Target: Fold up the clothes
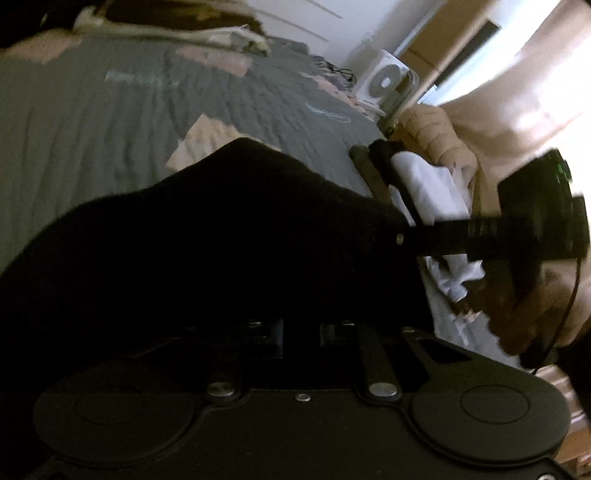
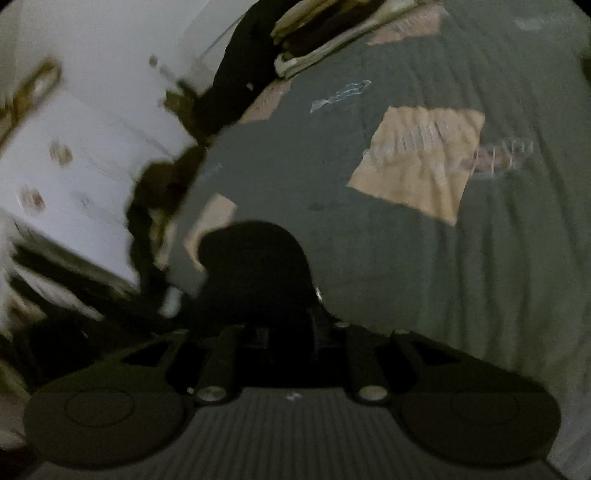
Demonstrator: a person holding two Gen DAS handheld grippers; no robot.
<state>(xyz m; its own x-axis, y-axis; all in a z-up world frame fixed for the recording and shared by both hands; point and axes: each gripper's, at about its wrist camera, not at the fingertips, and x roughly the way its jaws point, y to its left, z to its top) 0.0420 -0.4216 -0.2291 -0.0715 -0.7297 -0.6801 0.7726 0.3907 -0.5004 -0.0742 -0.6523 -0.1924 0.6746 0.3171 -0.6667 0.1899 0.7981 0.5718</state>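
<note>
A black garment [image 1: 221,229] hangs bunched over my left gripper [image 1: 299,295] and hides its fingers; it is lifted off the bed, so the jaws are shut on it. The cloth stretches right to the base of my right gripper [image 1: 369,153], held by a hand [image 1: 535,317]. That gripper's two fingers stick out past the cloth with a small gap between them, open. In the right wrist view a black lump of the garment [image 2: 255,266] blocks the fingers.
The grey-green quilt [image 2: 480,277] with peach patches [image 2: 417,162] spreads beneath. Folded clothes [image 2: 332,33] lie stacked at its far edge. White cloth [image 1: 428,188] lies by the bed's side, a white fan [image 1: 384,79] beyond it. A white drawer unit [image 2: 74,158] stands left of the bed.
</note>
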